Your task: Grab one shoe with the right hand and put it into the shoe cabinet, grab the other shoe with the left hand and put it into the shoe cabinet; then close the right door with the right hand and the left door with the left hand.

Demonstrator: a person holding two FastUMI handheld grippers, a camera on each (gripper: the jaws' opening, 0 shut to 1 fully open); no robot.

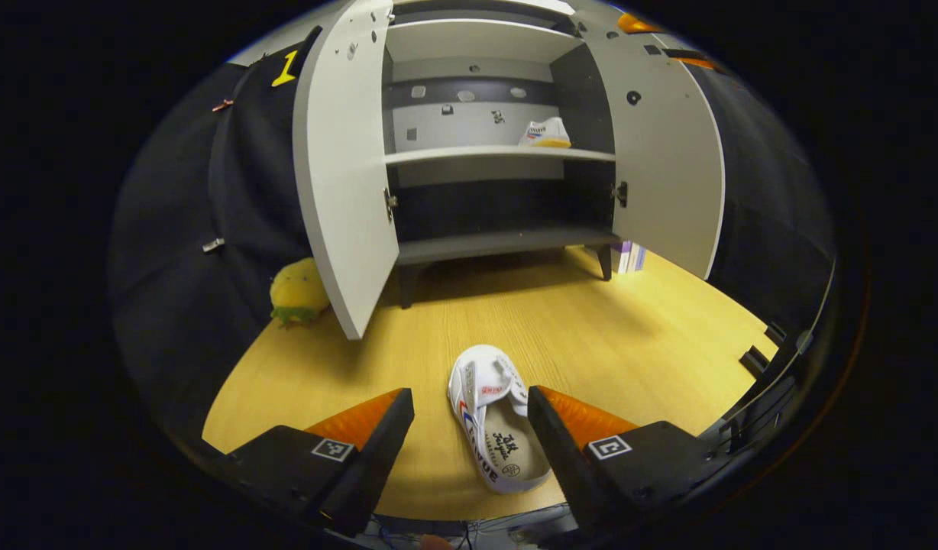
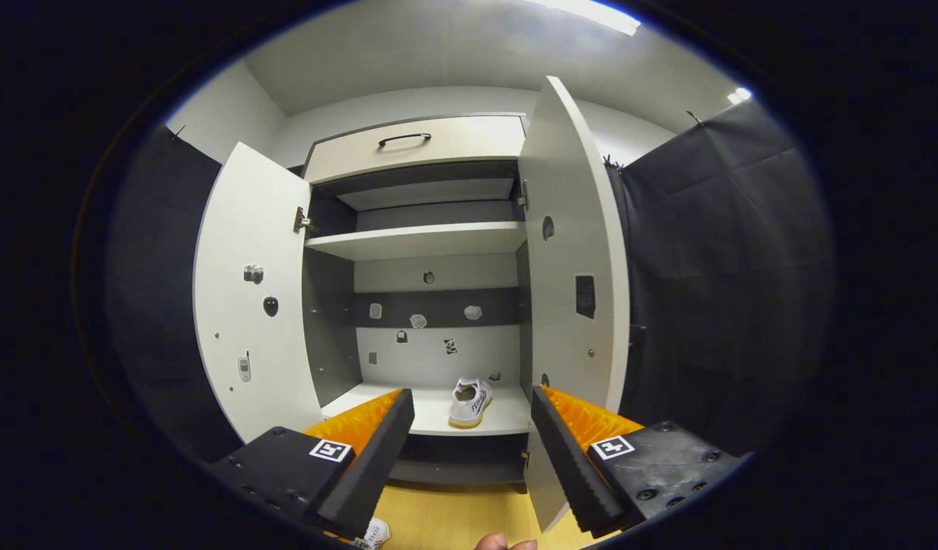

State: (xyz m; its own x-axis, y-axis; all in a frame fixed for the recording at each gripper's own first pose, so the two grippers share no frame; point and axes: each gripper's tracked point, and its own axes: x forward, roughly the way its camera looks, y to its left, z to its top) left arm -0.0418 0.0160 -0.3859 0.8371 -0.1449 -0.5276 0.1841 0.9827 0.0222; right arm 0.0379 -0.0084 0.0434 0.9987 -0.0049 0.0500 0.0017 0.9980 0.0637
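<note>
Left gripper (image 1: 470, 416) jaws wide, holding nothing, straddling the white canvas low-top shoe (image 1: 493, 418) lying on the yellow wood-grain tabletop (image 1: 629, 336). The shoe sits between the fingers, nearer the right one, toe pointing toward the cabinet, its opening facing up. No contact visible yet.

Right gripper (image 2: 473, 428) jaws wide too, empty, facing the tall white-and-grey shoe cabinet (image 2: 431, 241). The matching white shoe (image 2: 470, 402) already stands on the middle white shelf (image 2: 438, 420), toward its right side, heel toward the camera. So the right-hand half looks done; the left-hand pick is the step in hand.

How I'd do it:
- Shift the left gripper slightly right so the shoe is centred between the fingers.
- Come down over the mid-section and pinch across the side walls, not the soft heel or the tongue.
- The canvas will likely flex, so close firmly and lift level.
- Place it on the same shelf, left of the first shoe, where it's free.

The white left door (image 1: 339, 168) and white right door (image 1: 667, 168) both stand open, so access is fine; avoid the left door's edge on the way in.
</note>
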